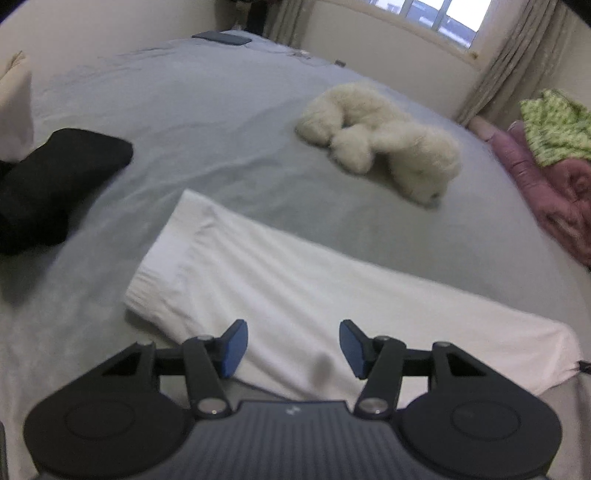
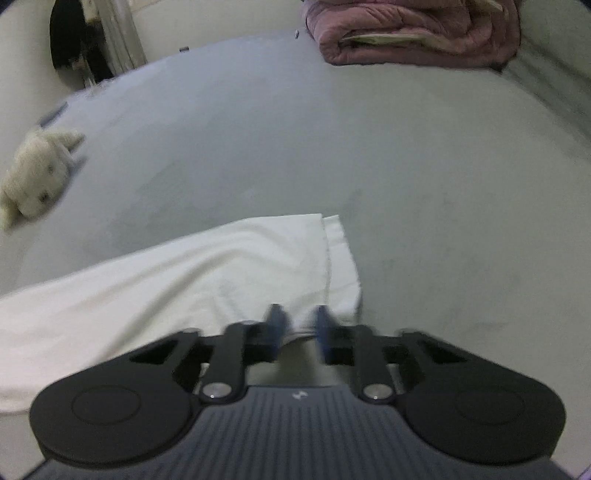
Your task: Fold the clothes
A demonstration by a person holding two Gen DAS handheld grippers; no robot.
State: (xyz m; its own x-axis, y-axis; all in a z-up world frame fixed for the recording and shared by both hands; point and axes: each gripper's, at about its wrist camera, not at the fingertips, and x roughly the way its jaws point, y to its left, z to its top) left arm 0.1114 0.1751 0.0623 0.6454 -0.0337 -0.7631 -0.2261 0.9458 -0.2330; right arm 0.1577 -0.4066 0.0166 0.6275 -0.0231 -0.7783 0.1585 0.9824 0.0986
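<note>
A white garment (image 1: 295, 288) lies folded into a long strip on the grey bed sheet (image 1: 184, 110). My left gripper (image 1: 293, 347) is open, its blue pads spread over the garment's near edge, holding nothing. In the right wrist view the garment's other end (image 2: 221, 273) lies flat, with a hemmed edge at its right. My right gripper (image 2: 298, 328) sits at the garment's near corner with its jaws partly closed and blurred; white cloth shows between the pads, but I cannot tell if it is pinched.
A white plush toy (image 1: 380, 144) lies on the bed beyond the garment; it also shows in the right wrist view (image 2: 37, 173). A black garment (image 1: 55, 181) lies at the left. A pink quilt (image 2: 410, 29) with a green cloth (image 1: 557, 125) is at the bed's edge.
</note>
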